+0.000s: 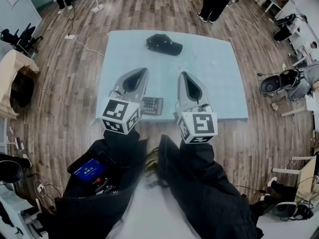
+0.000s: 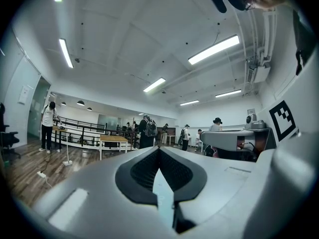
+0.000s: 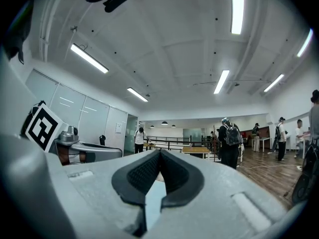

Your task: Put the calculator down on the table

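Observation:
A dark calculator (image 1: 153, 105) lies flat on the pale blue table (image 1: 219, 83) near its front edge. It sits between my two grippers, and my left gripper covers its left end. That left gripper (image 1: 142, 73) hovers level above the table's front left part, its jaws shut with nothing between them. Beside it, my right gripper (image 1: 184, 76) is level too and shut on nothing. In the left gripper view the fingertips (image 2: 159, 149) meet, and in the right gripper view the fingertips (image 3: 159, 152) meet as well. Neither gripper touches the calculator.
A black pouch (image 1: 163, 44) lies at the table's far side. People (image 1: 215, 1) stand beyond the far edge. Chairs (image 1: 279, 82) stand on the wooden floor to the right, and a cable (image 1: 84, 45) runs at the left. A lit phone (image 1: 88, 170) shows by the person's left sleeve.

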Motion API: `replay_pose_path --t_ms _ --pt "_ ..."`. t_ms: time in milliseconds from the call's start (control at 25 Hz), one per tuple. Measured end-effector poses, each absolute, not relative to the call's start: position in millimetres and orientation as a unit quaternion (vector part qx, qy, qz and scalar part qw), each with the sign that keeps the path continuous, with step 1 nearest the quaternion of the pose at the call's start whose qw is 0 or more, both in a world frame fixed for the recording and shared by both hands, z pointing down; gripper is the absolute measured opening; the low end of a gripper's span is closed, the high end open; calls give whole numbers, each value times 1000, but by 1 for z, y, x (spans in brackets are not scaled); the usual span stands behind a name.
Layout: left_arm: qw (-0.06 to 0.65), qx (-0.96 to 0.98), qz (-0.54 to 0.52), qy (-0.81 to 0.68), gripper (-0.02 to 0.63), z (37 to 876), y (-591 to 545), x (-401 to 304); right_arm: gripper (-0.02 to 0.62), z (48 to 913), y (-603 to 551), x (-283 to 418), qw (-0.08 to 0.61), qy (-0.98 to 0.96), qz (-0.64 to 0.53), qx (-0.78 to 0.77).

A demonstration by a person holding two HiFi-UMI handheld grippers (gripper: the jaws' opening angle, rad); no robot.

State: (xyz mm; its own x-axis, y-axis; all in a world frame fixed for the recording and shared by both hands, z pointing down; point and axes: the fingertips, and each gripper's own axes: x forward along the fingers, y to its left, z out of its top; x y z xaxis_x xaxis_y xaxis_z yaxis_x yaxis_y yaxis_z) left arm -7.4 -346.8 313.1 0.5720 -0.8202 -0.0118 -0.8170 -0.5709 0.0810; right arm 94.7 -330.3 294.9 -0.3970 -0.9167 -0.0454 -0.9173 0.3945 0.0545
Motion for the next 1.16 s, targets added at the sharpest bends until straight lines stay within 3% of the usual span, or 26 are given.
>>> replay_pose_path --t_ms 1160 --pt "47 888 -14 -458 -3 326 -340 -2 -5 301 -321 97 2 832 29 -554"
